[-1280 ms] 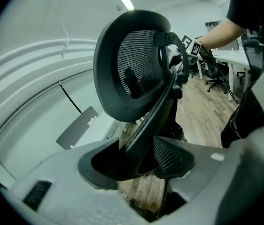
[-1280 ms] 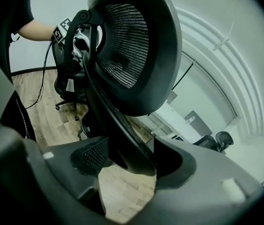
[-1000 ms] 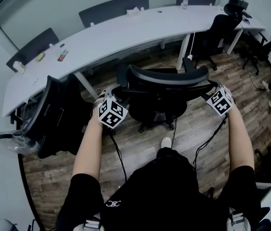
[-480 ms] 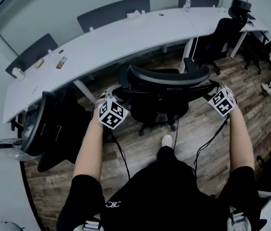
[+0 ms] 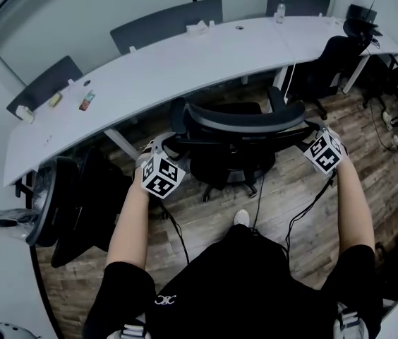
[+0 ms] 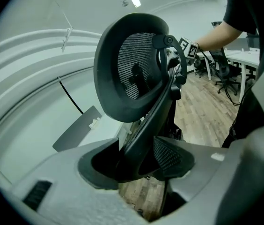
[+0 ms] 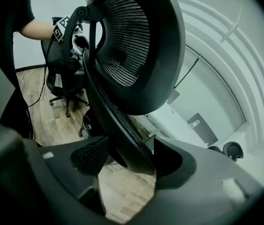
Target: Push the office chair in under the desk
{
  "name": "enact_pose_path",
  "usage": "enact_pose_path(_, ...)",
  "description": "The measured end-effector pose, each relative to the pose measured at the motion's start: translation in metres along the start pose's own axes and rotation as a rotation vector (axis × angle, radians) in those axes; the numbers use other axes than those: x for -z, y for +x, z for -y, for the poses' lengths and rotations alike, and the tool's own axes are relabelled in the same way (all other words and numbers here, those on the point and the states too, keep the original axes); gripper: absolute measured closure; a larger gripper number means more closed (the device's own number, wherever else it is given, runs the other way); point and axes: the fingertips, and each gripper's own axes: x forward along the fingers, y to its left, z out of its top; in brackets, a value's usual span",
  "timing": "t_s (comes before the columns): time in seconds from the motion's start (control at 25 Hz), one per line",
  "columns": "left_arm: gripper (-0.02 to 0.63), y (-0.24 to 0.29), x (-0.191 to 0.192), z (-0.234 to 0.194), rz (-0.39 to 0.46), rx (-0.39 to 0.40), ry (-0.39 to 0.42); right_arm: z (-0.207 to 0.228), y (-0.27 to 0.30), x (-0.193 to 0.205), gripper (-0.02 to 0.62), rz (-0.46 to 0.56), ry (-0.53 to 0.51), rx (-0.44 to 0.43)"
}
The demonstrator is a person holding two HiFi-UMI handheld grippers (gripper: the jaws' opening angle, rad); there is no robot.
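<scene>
The black mesh office chair (image 5: 245, 119) stands facing the long curved white desk (image 5: 206, 48), its armrests near the desk's edge. My left gripper (image 5: 167, 141) holds the left edge of the backrest and my right gripper (image 5: 310, 129) holds the right edge. In the left gripper view the chair's back frame (image 6: 146, 125) runs between the jaws of the left gripper (image 6: 141, 165), under the headrest (image 6: 132, 69). The right gripper view shows the same frame (image 7: 118, 121) clamped in the right gripper (image 7: 122, 158).
A second black chair (image 5: 72, 196) stands close on the left and a third (image 5: 326, 62) at the desk's right end. Dark chairs (image 5: 164, 23) line the desk's far side. A bottle (image 5: 279, 9) and small items (image 5: 86, 101) lie on the desk. Cables trail on the wooden floor.
The chair and both grippers have moved forward toward the desk. The chair's front now sits closer to the desk's edge. Both grips are unchanged.
</scene>
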Motion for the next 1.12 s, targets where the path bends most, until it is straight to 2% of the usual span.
enact_pose_path(0.52,0.367,0.088,-0.031,-0.058,-0.061,-0.022,-0.023,0.097,0.07,-0.004,0.29,0.002,-0.032,-0.008)
enact_pose_path(1.12,0.37,0.177,-0.072,-0.106,-0.053,-0.064,-0.047,0.206,0.152,-0.001,0.287,0.007,-0.067,-0.029)
